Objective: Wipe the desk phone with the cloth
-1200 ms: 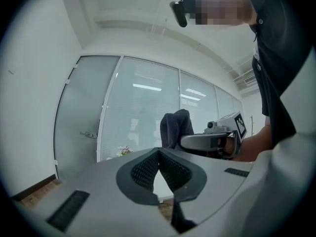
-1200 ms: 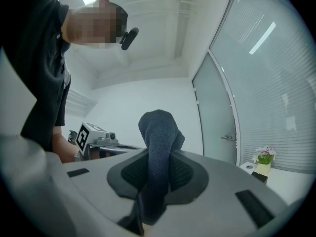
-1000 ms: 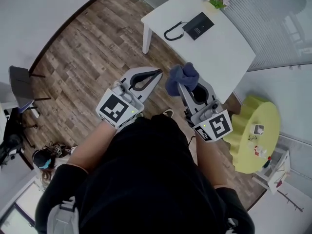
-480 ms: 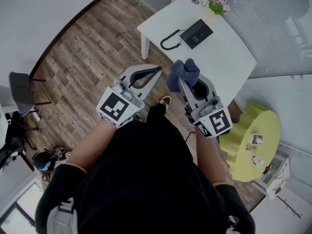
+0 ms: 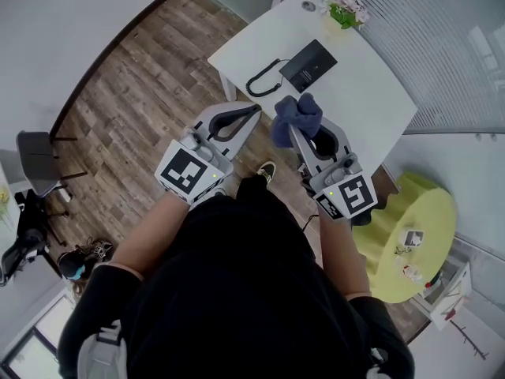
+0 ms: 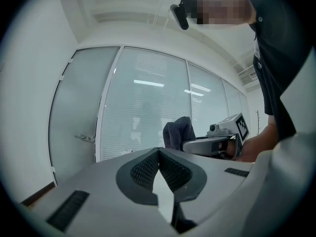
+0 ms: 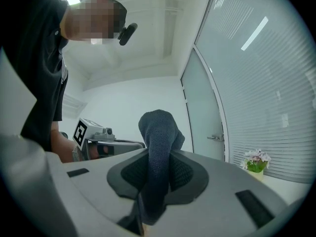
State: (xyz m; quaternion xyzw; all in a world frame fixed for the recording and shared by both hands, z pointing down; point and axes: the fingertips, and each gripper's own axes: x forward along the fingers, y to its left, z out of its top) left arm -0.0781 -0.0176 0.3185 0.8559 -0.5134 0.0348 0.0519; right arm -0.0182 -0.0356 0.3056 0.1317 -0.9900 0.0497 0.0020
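Note:
A black desk phone (image 5: 307, 63) with a coiled black cord (image 5: 260, 79) lies on the white table (image 5: 347, 93) ahead of me. A dark blue cloth (image 5: 294, 118) is bunched at the tip of my right gripper (image 5: 298, 129), which is shut on it; the same cloth (image 7: 158, 147) sticks up between the jaws in the right gripper view. My left gripper (image 5: 251, 115) is held beside it, shut and empty, its pads meeting (image 6: 159, 154). Both grippers hover above the floor, short of the table's near edge.
A small potted plant (image 5: 345, 8) stands at the table's far end, also in the right gripper view as a plant (image 7: 256, 160). A yellow-green round stool or side table (image 5: 410, 227) carrying small items is at the right. A dark chair (image 5: 35, 160) is at the left on the wooden floor.
The view has shifted toward the table: the phone and table sit lower and closer to the grippers. Both grippers keep the same pose, cloth still held.

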